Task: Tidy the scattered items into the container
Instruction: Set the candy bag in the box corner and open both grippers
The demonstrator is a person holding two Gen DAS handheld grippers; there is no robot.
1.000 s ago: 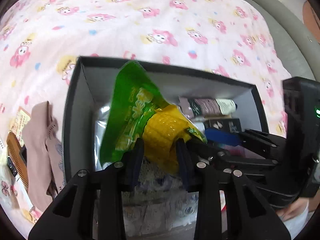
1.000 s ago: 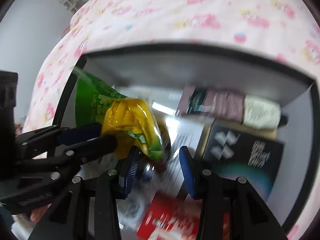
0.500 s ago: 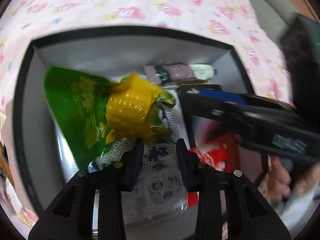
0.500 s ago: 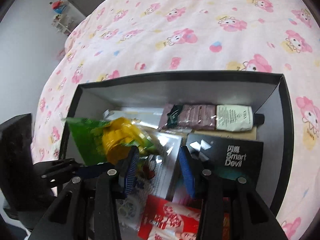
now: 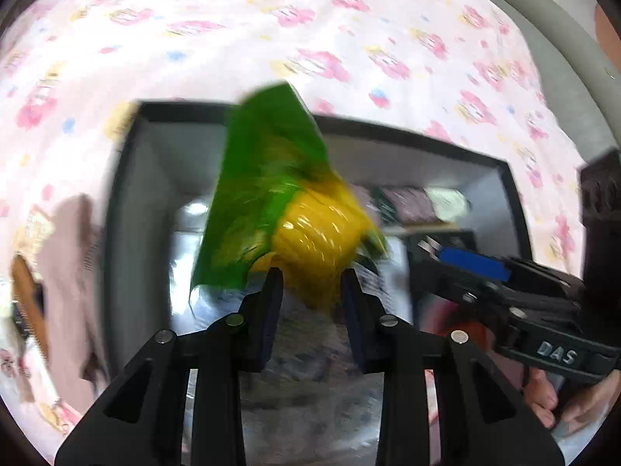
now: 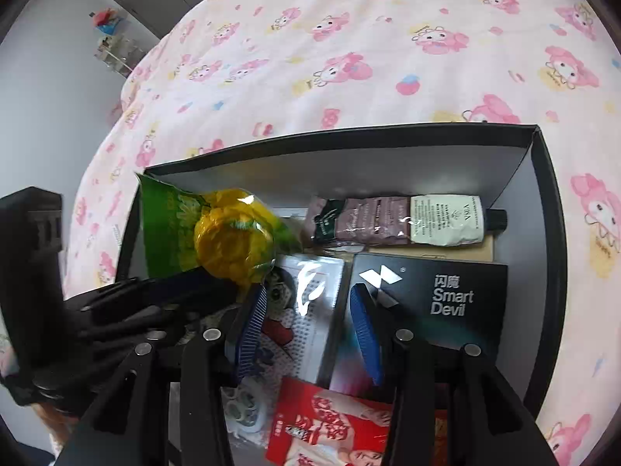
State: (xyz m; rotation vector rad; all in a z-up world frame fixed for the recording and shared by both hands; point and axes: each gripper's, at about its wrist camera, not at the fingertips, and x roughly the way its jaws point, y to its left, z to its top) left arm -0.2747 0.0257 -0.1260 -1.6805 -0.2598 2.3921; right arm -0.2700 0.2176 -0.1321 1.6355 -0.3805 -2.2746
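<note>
- where the pink cartoon-print bedspread (image 6: 349,58) covers the bed, the black box (image 6: 543,178) sits open on it; the right wrist view also shows a grey wall and a dark door at top left.
- readable writing: "smart devil" on a black carton (image 6: 442,295) inside the box, and "das" on the right gripper's body in the left view.
- the left gripper (image 5: 312,291) is clamped on the corn packet (image 5: 310,240), green and yellow, held above the box's left side.
- the right gripper (image 6: 308,330) hovers over the box, jaws opening, nothing pinched between them.
- only the left view, blurred, shows a pink cloth (image 5: 70,272) left of the box; only the right view shows the tube (image 6: 399,221) sharply and a red packet (image 6: 330,427).
</note>
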